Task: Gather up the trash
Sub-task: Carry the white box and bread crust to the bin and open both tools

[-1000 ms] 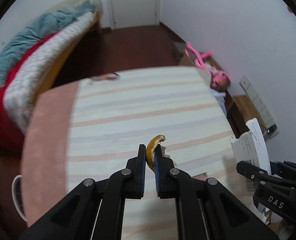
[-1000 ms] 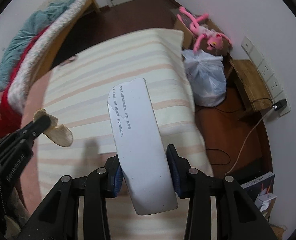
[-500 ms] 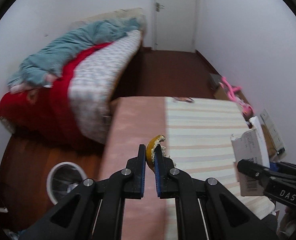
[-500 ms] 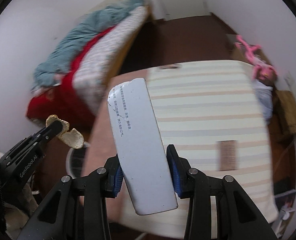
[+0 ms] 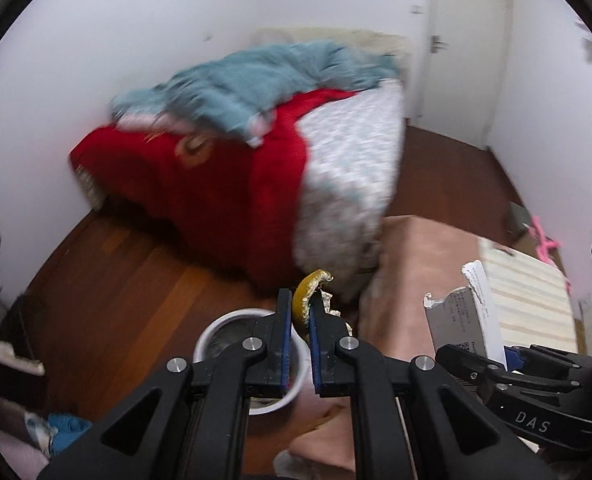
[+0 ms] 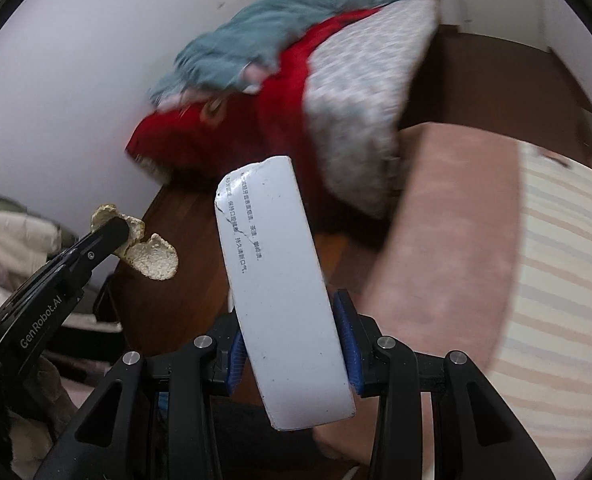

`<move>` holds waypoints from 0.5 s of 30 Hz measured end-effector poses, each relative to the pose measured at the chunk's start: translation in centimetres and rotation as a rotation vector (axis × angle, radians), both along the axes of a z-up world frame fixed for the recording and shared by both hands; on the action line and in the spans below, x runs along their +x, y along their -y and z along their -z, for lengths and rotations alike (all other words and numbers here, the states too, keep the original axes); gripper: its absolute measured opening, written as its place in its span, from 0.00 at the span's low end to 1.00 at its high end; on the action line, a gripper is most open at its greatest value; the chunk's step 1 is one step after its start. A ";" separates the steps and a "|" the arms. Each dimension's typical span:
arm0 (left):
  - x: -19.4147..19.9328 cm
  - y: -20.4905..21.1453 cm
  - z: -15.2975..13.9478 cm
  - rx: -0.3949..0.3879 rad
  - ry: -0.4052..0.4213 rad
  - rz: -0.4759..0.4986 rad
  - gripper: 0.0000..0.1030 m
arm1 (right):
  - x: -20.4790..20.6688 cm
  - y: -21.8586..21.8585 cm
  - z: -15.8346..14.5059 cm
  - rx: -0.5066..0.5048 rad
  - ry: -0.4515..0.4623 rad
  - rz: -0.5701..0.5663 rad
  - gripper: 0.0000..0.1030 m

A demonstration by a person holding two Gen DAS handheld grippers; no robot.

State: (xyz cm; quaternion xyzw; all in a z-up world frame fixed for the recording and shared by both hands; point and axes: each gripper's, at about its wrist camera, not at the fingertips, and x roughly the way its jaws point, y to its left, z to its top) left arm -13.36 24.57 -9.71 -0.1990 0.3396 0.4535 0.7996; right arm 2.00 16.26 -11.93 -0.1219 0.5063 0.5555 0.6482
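Bed (image 5: 280, 152) with the red blanket fills the background, bin (image 5: 216, 332) sits on the wood floor right below. Right gripper (image 6: 294, 354) has its fingers clamped on the white box (image 6: 284, 300), held over the floor by the mattress edge. Left gripper (image 5: 297, 320) is pinched tight on the peel (image 5: 301, 296), just above the bin rim. Probably best to center each one over the opening before letting go, peel first.

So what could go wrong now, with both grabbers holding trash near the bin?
The orange peel is pinched only at one edge by the left gripper, so it might slip and land on the floor beside the white bin. The torn white box in the right gripper is long and could catch the bin's rim.
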 end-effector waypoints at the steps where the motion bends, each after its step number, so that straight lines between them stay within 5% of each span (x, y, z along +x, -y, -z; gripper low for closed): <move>1: -0.8 -0.8 0.6 -0.011 -0.004 -0.020 0.05 | -0.9 -1.6 0.8 -0.013 -0.002 -0.020 0.41; 5: -3.9 -5.4 5.3 -0.115 -0.030 -0.101 0.05 | -4.2 -7.7 5.4 -0.097 -0.014 -0.091 0.41; 15: -7.6 -15.4 21.0 -0.539 -0.006 -0.171 0.05 | -6.9 -17.7 20.5 -0.369 -0.090 -0.160 0.41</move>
